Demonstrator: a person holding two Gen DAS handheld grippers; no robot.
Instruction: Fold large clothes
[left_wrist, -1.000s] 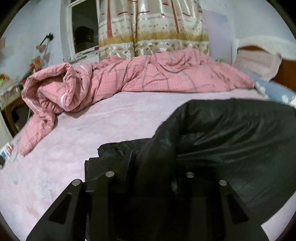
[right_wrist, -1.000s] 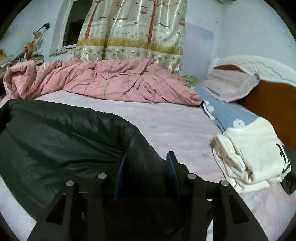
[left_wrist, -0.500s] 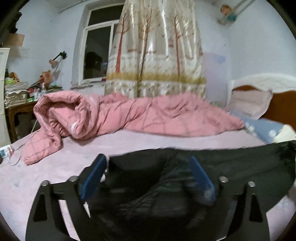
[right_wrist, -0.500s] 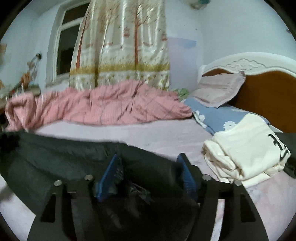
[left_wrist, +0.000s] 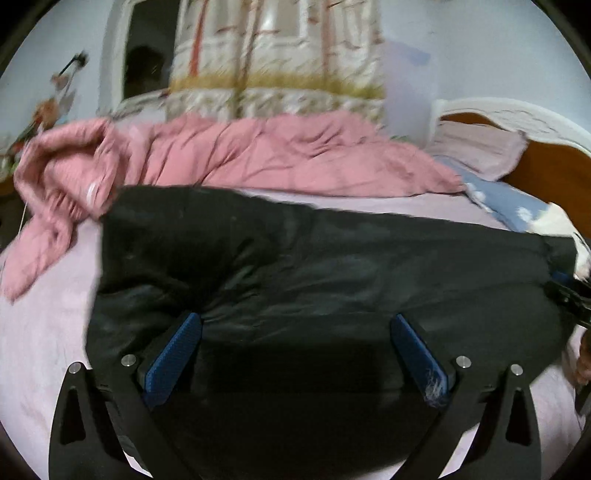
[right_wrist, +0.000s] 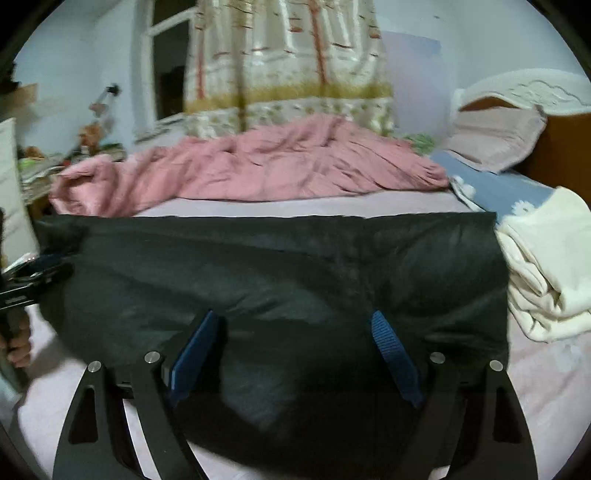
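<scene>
Bed (right_wrist: 295, 206) with pale pink sheet fills both views. Black padded garment (right_wrist: 280, 280) lies spread across centre. Pink quilt (right_wrist: 258, 166) bunched behind it. Cream folded clothes (right_wrist: 546, 266) at right; blue floral pillow (right_wrist: 498, 184) and pink pillow (right_wrist: 495, 136) upper right.

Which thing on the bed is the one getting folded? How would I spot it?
Find the bed with the pink sheet. In front of the crumpled pink quilt lies a wide dark coat, stretched flat across the bed beside a cream garment. It is the only black, puffy, shiny thing there.
</scene>
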